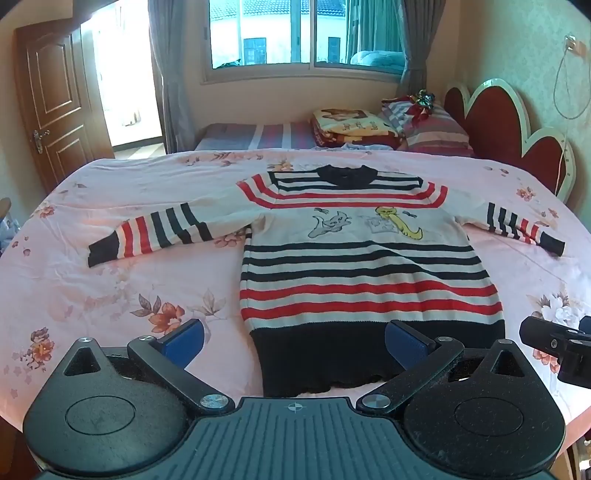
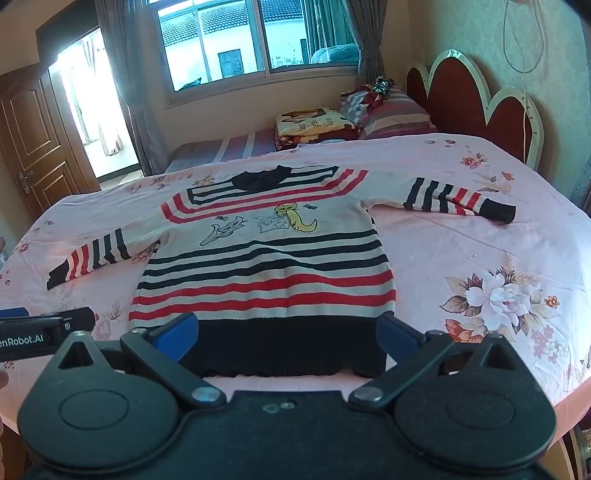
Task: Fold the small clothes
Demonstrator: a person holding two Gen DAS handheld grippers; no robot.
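A small striped sweater (image 1: 365, 266) with red, black and white bands and two cartoon cats lies flat, face up, on the pink floral bedsheet (image 1: 110, 295), both sleeves spread out. It also shows in the right wrist view (image 2: 266, 258). My left gripper (image 1: 294, 341) is open and empty, hovering just in front of the black hem (image 1: 332, 358). My right gripper (image 2: 288, 338) is open and empty, its blue pads (image 2: 177, 338) straddling the hem (image 2: 288, 347). The right gripper's body shows at the right edge of the left wrist view (image 1: 557, 345).
Folded blankets (image 1: 351, 127) and striped pillows (image 1: 432, 129) sit at the far end of the bed by a red scalloped headboard (image 1: 509, 140). A wooden door (image 1: 51, 107) and a window (image 1: 306, 33) lie beyond.
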